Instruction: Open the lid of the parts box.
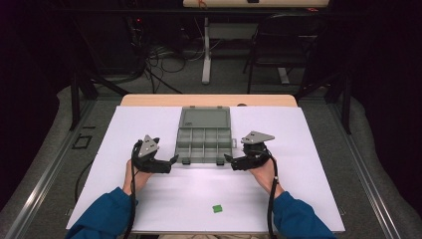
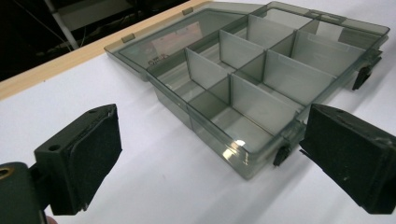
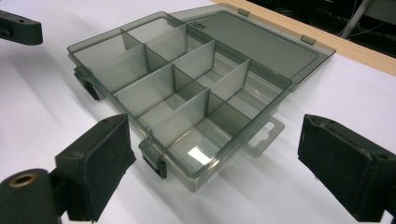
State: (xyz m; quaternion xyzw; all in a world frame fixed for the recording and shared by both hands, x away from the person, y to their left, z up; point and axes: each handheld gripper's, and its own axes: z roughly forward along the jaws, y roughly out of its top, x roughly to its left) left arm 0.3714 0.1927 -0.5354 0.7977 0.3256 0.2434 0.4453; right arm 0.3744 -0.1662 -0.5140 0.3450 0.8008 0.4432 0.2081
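Beside the open organizer box (image 1: 204, 137) mid-tabletop, my left fingers (image 1: 169, 162) and right fingers (image 1: 230, 160) stand apart, empty; lid lies back, all compartments empty, green block (image 1: 217, 208) still unplaced nearer me.

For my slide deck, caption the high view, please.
Two open grippers, left and right, flank an open compartment box; green block lies nearby.

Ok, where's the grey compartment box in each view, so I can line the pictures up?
High view: the compartment box lies open at table centre, between the two tongs.
Left gripper view: it runs from upper middle to the right, above the open jaws.
Right gripper view: it fills the centre, above the open jaws.
Shared landmark: the flat open lid toward the table's wooden far edge.
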